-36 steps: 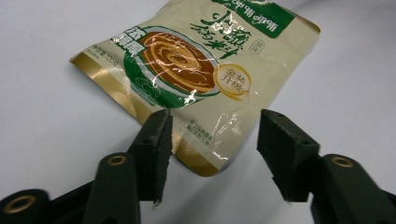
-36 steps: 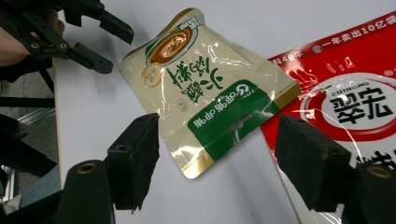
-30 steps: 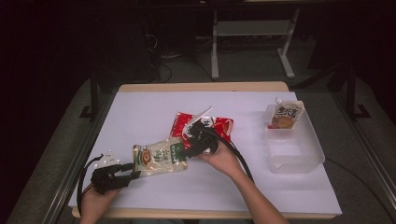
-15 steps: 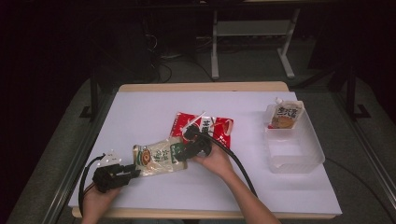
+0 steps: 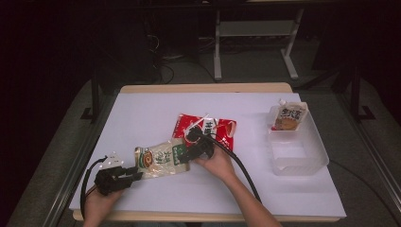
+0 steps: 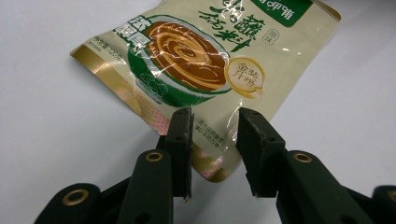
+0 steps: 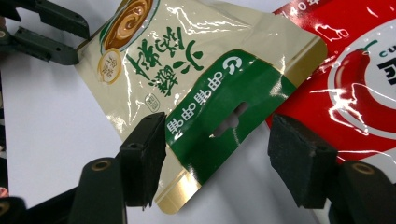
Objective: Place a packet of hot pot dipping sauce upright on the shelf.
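Beige sauce pouch [image 6: 205, 60] pinched at bottom edge by left tool [image 6: 215, 135]; right tool [image 7: 219, 140] wide, closing, straddling green top

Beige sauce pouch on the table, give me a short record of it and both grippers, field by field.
pouch: beige sauce pouch, flat on the white table
overlap: its green end lies on the red packet
left gripper: shut on the pouch's lower corner
right gripper: fingers either side of the green end, apart from it, just been closing
clear tub: holds a small standing pouch
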Action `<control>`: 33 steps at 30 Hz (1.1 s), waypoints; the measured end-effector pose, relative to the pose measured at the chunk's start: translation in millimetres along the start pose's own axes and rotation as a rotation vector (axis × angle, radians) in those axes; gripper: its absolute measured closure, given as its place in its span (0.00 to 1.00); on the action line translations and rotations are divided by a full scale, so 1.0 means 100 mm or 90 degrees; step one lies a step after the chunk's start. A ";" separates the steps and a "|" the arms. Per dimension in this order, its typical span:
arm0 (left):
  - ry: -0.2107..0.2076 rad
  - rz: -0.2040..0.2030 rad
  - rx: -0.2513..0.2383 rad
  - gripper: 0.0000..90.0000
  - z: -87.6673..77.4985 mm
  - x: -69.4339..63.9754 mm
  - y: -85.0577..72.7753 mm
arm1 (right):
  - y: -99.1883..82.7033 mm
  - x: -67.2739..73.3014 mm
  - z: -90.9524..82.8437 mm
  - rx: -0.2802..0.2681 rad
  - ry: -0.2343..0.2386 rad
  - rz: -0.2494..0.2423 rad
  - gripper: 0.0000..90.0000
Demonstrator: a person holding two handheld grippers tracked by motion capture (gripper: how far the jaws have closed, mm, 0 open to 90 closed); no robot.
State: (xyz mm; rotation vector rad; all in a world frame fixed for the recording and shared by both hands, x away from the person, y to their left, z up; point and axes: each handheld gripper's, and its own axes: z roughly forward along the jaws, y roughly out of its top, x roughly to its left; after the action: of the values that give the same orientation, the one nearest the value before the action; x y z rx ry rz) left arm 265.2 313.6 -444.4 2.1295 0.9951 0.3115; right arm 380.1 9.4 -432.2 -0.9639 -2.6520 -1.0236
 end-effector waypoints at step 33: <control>0.009 0.015 0.002 0.72 0.02 -0.04 0.01 | 0.04 0.01 0.10 -0.004 0.004 0.076 0.53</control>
State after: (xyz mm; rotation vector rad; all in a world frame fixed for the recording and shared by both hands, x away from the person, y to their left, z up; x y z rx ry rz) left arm 264.5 309.2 -444.8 2.1454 0.9802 0.3364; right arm 382.5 18.6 -437.7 -1.1031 -2.5523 -1.0064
